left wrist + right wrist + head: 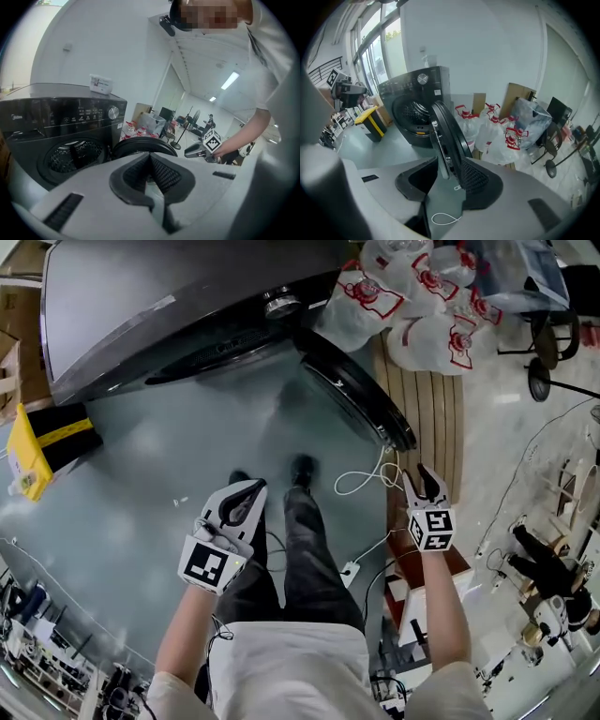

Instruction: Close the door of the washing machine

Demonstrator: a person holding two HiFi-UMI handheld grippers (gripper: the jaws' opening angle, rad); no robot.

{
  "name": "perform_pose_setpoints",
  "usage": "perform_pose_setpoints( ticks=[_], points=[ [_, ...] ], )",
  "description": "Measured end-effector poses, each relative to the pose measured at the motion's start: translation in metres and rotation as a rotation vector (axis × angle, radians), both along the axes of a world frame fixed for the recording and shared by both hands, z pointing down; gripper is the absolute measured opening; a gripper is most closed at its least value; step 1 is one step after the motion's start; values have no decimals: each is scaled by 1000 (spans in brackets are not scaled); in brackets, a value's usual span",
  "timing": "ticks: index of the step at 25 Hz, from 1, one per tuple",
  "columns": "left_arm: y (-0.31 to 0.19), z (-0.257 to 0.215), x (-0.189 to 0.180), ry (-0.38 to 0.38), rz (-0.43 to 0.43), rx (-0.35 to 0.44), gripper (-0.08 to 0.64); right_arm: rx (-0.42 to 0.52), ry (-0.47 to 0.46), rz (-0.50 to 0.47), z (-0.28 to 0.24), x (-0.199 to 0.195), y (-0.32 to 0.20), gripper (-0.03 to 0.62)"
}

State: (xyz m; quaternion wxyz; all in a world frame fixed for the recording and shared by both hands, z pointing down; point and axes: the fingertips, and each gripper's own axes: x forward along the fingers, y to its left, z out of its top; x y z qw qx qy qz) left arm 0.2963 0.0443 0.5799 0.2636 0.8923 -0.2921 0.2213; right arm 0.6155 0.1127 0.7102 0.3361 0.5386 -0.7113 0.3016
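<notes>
1. My left gripper [249, 491] is low in front of my legs, on a forearm stretched forward and down, with its marker cube facing up. Its jaws are pressed together at the tips and nothing is between them.
2. My right gripper [422, 476] reaches out further to the right and tips more steeply toward the floor. Its jaws are spread and empty. In the right gripper view the door's edge lines up with the gap, but it is beyond the tips and I can't see any contact.
3. One thin white cable [361, 479] loops on the grey floor between my two grippers.
4. The single door [361, 395] is round, dark and glossy. It stands swung wide open to the right of the opening, and its free edge is nearest my right gripper.
5. There is one washing machine [141, 306]. It is dark grey, with one silver knob [279, 304] on its panel, and its perforated drum [75, 157] is exposed.
6. One yellow box [33, 451] sits to the left of the machine.
7. Several white bags with red print [412, 296] are heaped to the right, behind the door. I can't count them exactly.
</notes>
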Motion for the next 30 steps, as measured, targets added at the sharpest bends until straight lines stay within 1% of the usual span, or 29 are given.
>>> perform_pose_setpoints(
  ticks=[3,7,10,16,21,22,23,25,27,30],
  points=[
    [7,17,7,-29,10,-37,8,-28,23,-10,34,17,-2,173],
    [11,37,16,-45,25,-54,8,-69,112,-85,76,43,-1,183],
    [18,52,23,-55,33,-73,8,-102,128,-133,97,61,-2,193],
    [29,72,32,-72,50,-98,8,-157,149,-304,126,53,-6,193],
    [31,74,38,-82,53,-102,8,-202,153,-405,137,49,-7,190],
    [30,74,37,-84,54,-101,8,-205,159,-433,137,47,-8,184],
    [30,75,37,-84,57,-97,8,-207,166,-456,138,46,-8,162],
    [29,76,36,-80,64,-84,8,-204,175,-471,137,47,-8,149],
    [30,78,33,-84,67,-81,8,-199,176,-456,137,48,-7,95],
    [32,77,28,-86,68,-66,8,-199,161,-426,137,43,-3,92]
  ],
)
